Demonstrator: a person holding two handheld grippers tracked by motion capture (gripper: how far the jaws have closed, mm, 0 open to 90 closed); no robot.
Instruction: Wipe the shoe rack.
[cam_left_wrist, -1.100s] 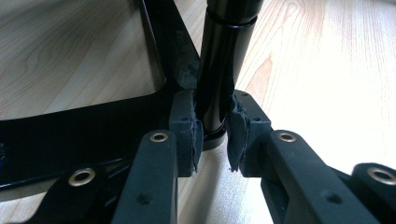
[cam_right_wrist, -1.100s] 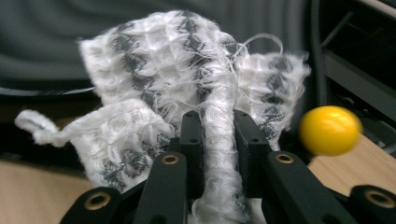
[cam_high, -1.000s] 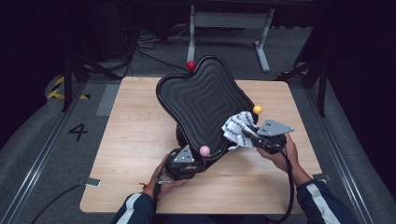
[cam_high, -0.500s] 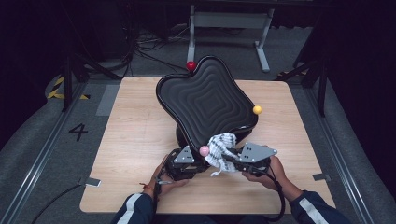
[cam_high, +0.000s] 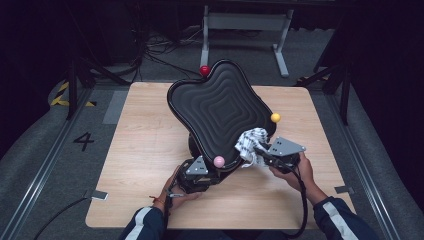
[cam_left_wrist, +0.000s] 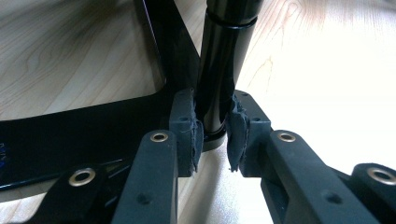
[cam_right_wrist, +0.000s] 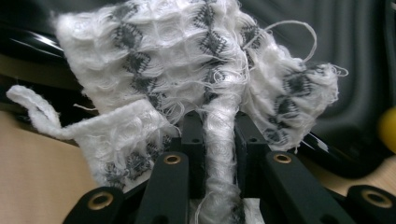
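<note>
your left gripper sits at the lower middle of its own view with both padded jaws pressed against a glossy black post, so it is clamped on that post just above where the post meets a black base frame lying on the pale wooden table. in the high view that left gripper is low and centre, tucked under the near edge of the black ridged seat, with your hand behind it toward the bottom of the frame.

your right gripper rises from the bottom centre of its own view, jaws drawn in narrow and pinching a twisted fold of a white cloth with a grey diamond pattern. the rest of the cloth fans out above the jaws across the upper half of that view, with a loose looped cord hanging off at the left. behind it, at the upper right, you see the dark ridged seat surface. in the high view the right gripper is right of centre and the cloth is bunched against the lower right edge of the seat, touching it.

the seat stands tilted over the middle of the table. a pink ball sits at the seat's lower edge between your two grippers, a yellow ball at its right edge, and a red ball at its top.
</note>
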